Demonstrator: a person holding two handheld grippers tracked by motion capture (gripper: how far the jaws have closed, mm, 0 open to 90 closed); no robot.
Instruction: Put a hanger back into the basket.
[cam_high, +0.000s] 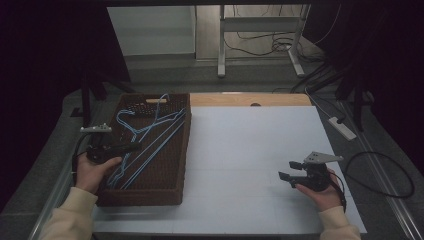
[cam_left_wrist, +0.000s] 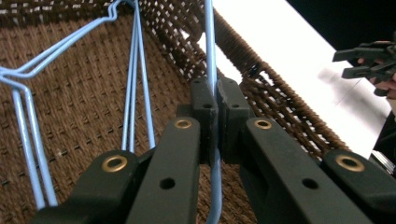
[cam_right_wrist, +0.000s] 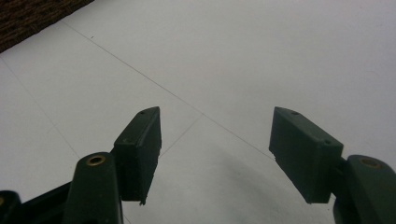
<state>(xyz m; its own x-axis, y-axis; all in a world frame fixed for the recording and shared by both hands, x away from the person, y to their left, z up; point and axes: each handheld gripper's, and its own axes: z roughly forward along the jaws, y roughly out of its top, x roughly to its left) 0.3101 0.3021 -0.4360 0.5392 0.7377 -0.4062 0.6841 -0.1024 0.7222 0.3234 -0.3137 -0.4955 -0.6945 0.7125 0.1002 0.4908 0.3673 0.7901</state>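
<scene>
Basket wall (cam_high: 183, 150) partly hides the clamped hanger (cam_left_wrist: 211, 56).

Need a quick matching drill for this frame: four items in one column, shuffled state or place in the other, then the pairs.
Column one:
1. left tongs
2. right tongs
3. woven basket
4. power strip

Column two:
A. on the floor beyond the table's right edge
B. open, nothing between the jaws, above the bare white tabletop
C. at the table's left side, light blue wire hangers lying in it
D. shut on a wire hanger

Pairs: 1-D, 2-B, 3-C, 4-A
</scene>
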